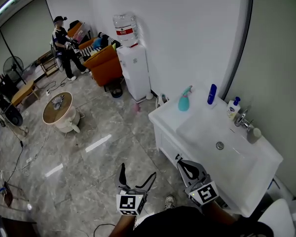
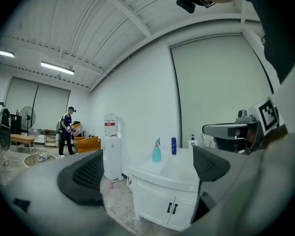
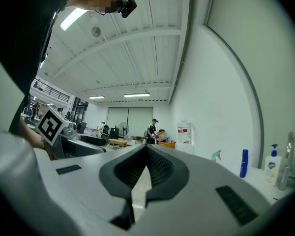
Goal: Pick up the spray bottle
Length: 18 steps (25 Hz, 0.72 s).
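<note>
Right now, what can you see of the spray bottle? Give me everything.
The spray bottle is small and teal, plastic by the look, with a rounded body narrowing to a trigger head on top. It stands upright on the white sink counter, at a back corner near the wall. The dark blue bottle stands apart from it along the wall. Only the counter touches it. Its fill level can't be told.

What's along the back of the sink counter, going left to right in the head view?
In order: spray bottle → blue bottle → pump soap bottle → faucet.
</note>
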Available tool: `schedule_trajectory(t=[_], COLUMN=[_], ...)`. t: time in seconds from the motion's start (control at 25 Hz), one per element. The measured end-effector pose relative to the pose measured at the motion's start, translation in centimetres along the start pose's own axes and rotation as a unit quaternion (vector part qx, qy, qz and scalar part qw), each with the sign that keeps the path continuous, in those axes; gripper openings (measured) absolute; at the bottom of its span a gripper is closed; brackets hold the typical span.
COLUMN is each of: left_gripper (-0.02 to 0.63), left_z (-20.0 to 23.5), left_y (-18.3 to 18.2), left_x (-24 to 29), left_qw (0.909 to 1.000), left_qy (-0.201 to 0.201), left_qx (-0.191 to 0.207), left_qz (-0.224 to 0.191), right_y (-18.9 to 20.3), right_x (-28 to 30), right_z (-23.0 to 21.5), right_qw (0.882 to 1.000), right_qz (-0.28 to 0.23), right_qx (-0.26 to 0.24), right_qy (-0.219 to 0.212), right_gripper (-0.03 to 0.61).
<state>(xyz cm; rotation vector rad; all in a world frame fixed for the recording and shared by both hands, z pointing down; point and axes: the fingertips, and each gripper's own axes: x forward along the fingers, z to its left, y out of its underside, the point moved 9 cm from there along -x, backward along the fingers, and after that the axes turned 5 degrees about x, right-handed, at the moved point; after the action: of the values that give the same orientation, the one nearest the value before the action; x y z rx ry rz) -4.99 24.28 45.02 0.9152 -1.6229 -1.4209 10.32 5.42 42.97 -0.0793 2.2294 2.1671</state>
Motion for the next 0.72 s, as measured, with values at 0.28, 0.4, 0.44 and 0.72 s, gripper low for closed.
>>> schedule_trajectory(t=[0.28,0.4,0.44,0.72], left_gripper=[0.557,0.551,0.550,0.540], left_z=[-0.7,-0.5,-0.3,1.0], left_y=[-0.4,-0.6,-0.7,-0.1], left_x=[4.9,6.2,6.7,11.3], left_qw=[0.9999,0.9999,0.9999,0.9996], left_qy=[0.012,0.014,0.015,0.027], left_qx=[0.001,-0.002,-0.002,-0.003], left_qz=[0.002,-0.001,-0.001,0.002], right_y=[0.3,-0.2,-0.5,-0.6], right_x=[1.1,1.8,2.0,4.4], right_z=[-3.4,-4.3,-4.7,-8.3], right_qw=[0.999,0.999,1.000,0.999], right_qz=[0.007,0.004,0.000,0.002], right_qx=[-0.046,-0.038,-0.027,-0.024], right_qy=[0.005,-0.003,-0.001,0.041], right_gripper=[-0.002,-0.002,-0.002,-0.002])
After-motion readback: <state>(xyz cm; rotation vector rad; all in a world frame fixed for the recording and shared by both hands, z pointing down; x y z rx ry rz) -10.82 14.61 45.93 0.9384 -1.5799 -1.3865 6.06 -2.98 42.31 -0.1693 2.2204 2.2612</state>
